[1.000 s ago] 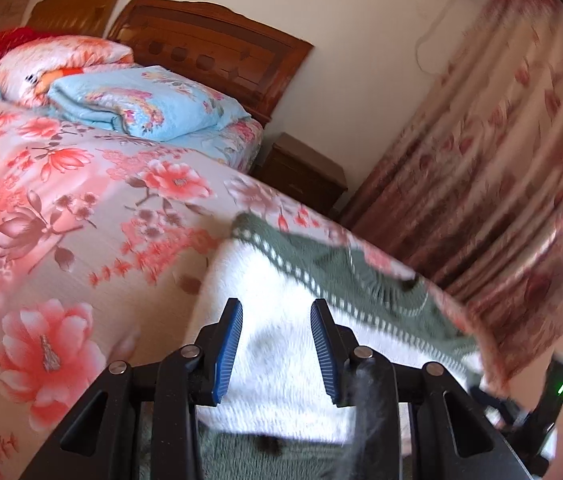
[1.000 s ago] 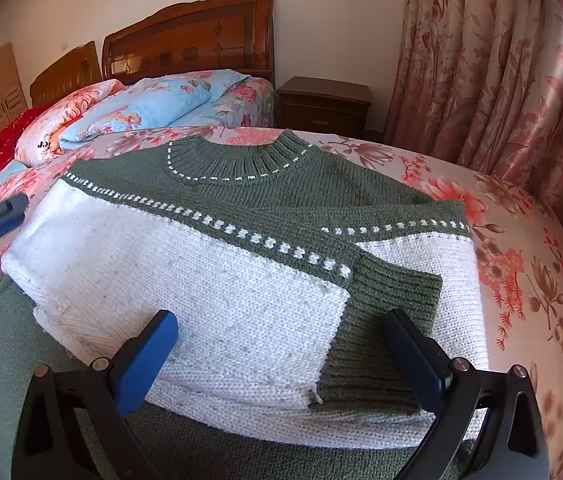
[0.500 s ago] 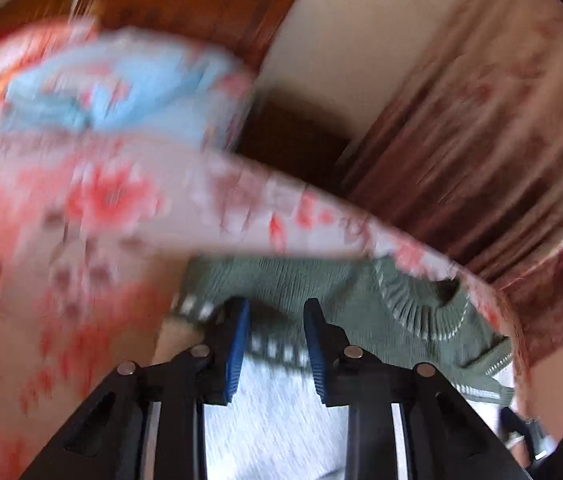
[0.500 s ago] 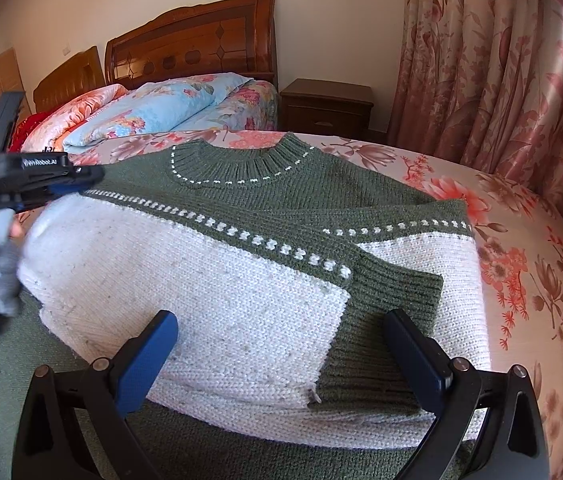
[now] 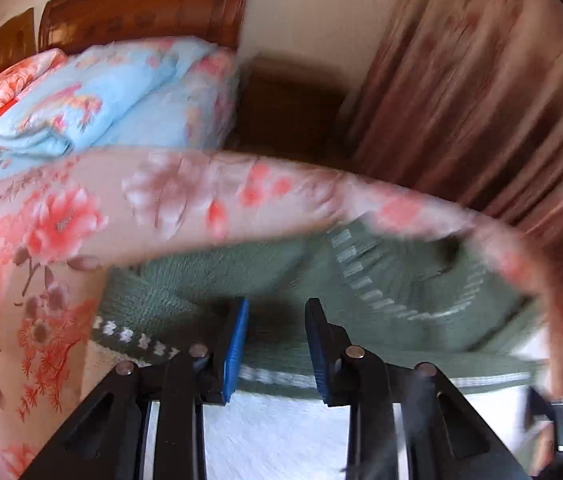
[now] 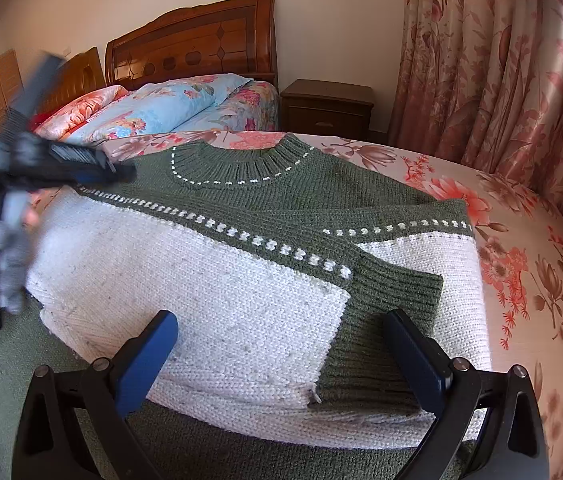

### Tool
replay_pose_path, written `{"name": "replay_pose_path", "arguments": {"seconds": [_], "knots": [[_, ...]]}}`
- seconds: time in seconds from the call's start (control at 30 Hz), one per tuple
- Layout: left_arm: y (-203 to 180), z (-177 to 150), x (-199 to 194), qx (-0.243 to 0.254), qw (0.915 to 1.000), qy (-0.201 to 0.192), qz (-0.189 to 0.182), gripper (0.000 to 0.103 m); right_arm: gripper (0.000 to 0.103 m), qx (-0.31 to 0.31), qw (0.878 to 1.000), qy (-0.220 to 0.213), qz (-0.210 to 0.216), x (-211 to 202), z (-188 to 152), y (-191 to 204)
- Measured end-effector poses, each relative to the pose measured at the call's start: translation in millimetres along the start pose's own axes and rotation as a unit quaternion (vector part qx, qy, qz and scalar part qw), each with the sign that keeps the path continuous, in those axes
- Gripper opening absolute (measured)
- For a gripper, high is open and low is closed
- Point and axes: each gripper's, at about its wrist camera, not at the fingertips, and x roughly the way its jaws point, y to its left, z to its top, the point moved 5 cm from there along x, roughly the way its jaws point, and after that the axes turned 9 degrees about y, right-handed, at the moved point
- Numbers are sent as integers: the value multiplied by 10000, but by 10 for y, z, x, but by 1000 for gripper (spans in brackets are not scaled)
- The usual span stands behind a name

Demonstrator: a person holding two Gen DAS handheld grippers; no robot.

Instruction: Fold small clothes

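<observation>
Green/white knit sweater point(image 6: 209, 280) flat on bed point(image 6: 529, 264), sleeve folded across front. R gripper point(image 6: 281, 344): fingers wide apart over hem, gripping nothing. L gripper point(image 5: 275, 344): fingers narrowly apart, nothing between, above green shoulder near collar; L view blurred.

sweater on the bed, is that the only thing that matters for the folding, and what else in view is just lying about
Part of the job:
sweater, green and white, one sleeve folded across its front
left claw, open, over the sweater's green shoulder area
right claw, open wide at the sweater's lower part

Just lying about:
blue floral pillow
nightstand
curtain
headboard
</observation>
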Motion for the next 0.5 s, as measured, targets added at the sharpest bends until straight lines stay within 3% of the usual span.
{"name": "replay_pose_path", "arguments": {"seconds": [0.2,0.37,0.5], "knots": [[281,-3,-197,-936,9955,2,142,26,103,10,10000,-17,15,1,1,-9],[10,-513,-716,-402,9975,-509,-287,26,103,34,10000,-33,55,-4,2,-16],[-168,-1117,-929,146,9974,-453,-550,27,103,53,9999,-49,80,-14,-2,-15]]}}
